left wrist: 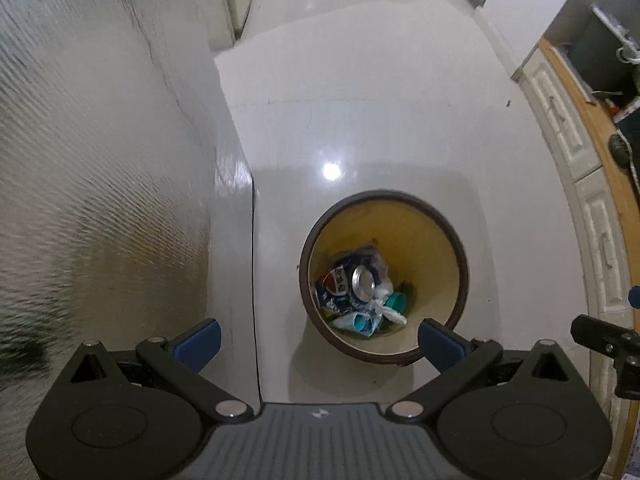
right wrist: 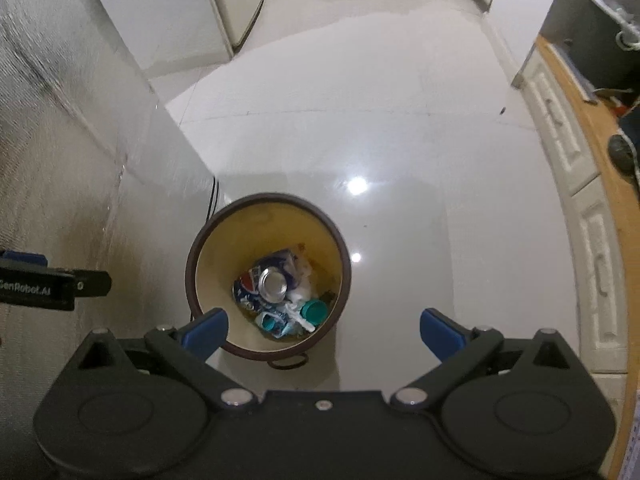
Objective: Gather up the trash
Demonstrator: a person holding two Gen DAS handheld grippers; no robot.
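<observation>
Trash lies at the bottom of a round bin on the floor: a crushed blue can (light, slippery, best pinched across its flattened sides), soft crumpled wrappers, a small teal cap. Left hand-held gripper and right hand-held gripper hover above, both spread wide and empty.

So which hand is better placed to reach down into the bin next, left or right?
Probably right, though it's close. Both tongs are open and empty. The right tongs hang almost over the bin, with the trash between the pads. The left tongs sit beside it, off toward the wall.
</observation>
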